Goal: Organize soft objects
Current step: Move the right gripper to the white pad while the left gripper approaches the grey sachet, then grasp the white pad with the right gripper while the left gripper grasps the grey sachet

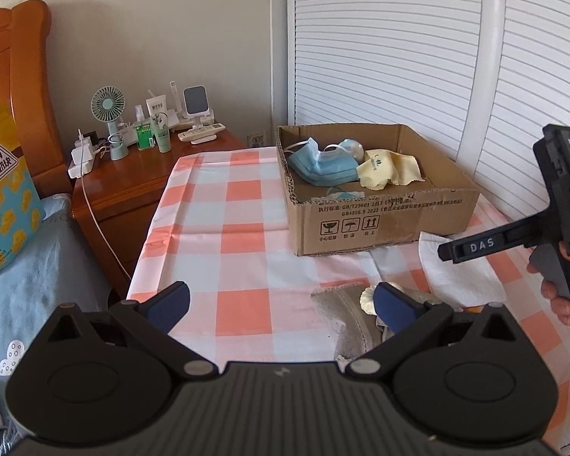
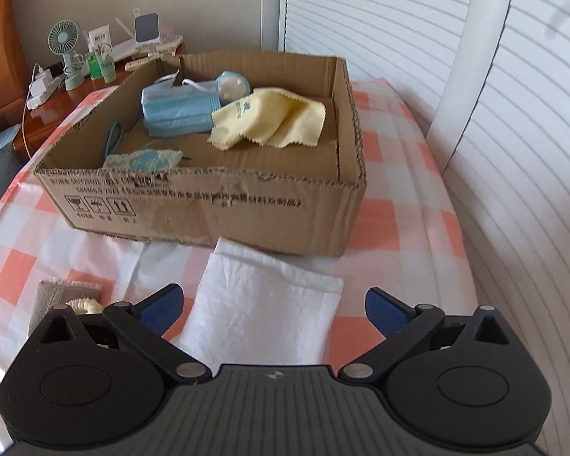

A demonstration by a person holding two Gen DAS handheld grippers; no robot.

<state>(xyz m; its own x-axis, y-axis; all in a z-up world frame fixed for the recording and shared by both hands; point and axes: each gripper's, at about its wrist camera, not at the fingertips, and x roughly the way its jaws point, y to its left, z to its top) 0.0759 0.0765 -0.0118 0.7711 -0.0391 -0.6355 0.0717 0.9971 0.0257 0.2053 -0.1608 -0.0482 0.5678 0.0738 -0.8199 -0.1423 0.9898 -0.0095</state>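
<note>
A shallow cardboard box (image 1: 380, 224) (image 2: 209, 212) stands on the checked tablecloth and holds blue face masks (image 1: 323, 167) (image 2: 178, 110), a yellow cloth (image 1: 389, 169) (image 2: 273, 121) and a small pale blue item (image 2: 148, 159). In front of the box lies a folded white tissue (image 1: 459, 273) (image 2: 262, 304). A grey cloth (image 1: 345, 311) (image 2: 53, 292) with a cream ruffled piece (image 2: 85, 306) lies to its left. My left gripper (image 1: 281, 304) is open above the tablecloth, its right finger over the grey cloth. My right gripper (image 2: 273, 306) is open, straddling the white tissue.
A wooden nightstand (image 1: 133, 186) at the back left carries a small fan (image 1: 108, 121), bottles, chargers and a remote. White louvred doors (image 1: 399, 45) stand behind the table. A bed with blue bedding (image 1: 26, 273) lies at left. A hand (image 1: 558, 296) holds the right gripper's handle.
</note>
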